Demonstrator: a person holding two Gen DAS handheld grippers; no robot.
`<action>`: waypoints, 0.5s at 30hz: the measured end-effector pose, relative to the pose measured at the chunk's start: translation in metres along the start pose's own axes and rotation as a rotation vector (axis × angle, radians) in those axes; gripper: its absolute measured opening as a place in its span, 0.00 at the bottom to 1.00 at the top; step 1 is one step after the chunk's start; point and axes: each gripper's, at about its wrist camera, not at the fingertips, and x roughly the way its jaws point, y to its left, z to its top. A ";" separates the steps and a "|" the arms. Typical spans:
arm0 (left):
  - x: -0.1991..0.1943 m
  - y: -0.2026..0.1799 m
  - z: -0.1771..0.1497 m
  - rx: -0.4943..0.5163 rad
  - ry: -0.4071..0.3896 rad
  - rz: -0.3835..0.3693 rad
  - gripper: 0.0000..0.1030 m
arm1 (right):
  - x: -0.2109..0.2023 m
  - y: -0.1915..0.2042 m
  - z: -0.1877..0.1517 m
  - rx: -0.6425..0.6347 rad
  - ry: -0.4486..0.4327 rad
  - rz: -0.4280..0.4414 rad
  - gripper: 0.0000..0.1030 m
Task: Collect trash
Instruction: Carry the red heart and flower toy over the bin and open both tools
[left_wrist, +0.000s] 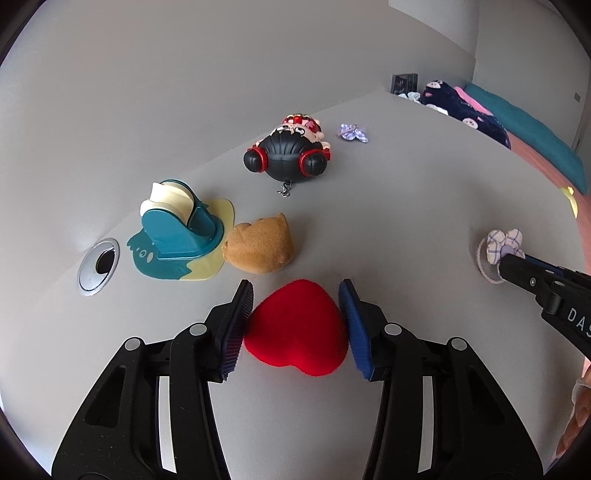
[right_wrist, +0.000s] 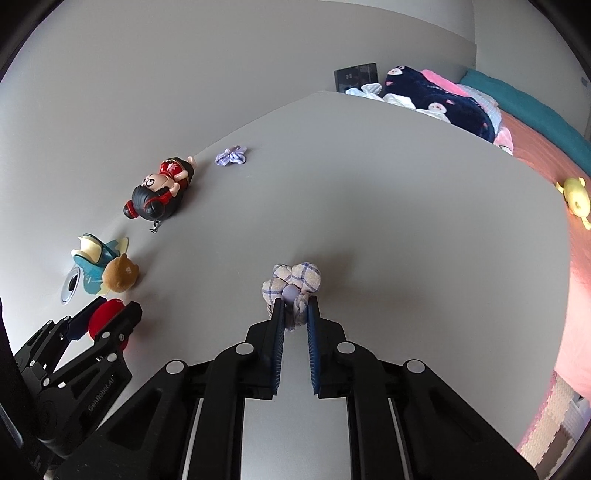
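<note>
While the red plush heart (left_wrist: 297, 328) is clamped on the grey table (left_wrist: 406, 206) by the left gripper (left_wrist: 295, 306), the checked fabric flower (right_wrist: 293, 284) is pinched by the right gripper (right_wrist: 295, 312), its lower petals hidden between the pads, brown plush (left_wrist: 258, 243) just beyond the heart, a hand (left_wrist: 578, 417) cut off at the edge.

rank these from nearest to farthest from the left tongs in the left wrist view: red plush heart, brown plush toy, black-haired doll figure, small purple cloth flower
1. Red plush heart, between the left tongs.
2. Brown plush toy, just beyond, slightly left.
3. Black-haired doll figure, farther back.
4. Small purple cloth flower, farthest, back right.
</note>
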 end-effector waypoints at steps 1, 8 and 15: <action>-0.004 -0.002 -0.001 0.004 -0.003 -0.001 0.46 | -0.004 -0.002 -0.001 0.002 -0.003 0.003 0.13; -0.029 -0.022 -0.011 0.045 -0.016 -0.014 0.46 | -0.037 -0.021 -0.012 0.032 -0.040 0.038 0.13; -0.055 -0.063 -0.019 0.097 -0.040 -0.051 0.46 | -0.076 -0.058 -0.028 0.078 -0.073 0.043 0.13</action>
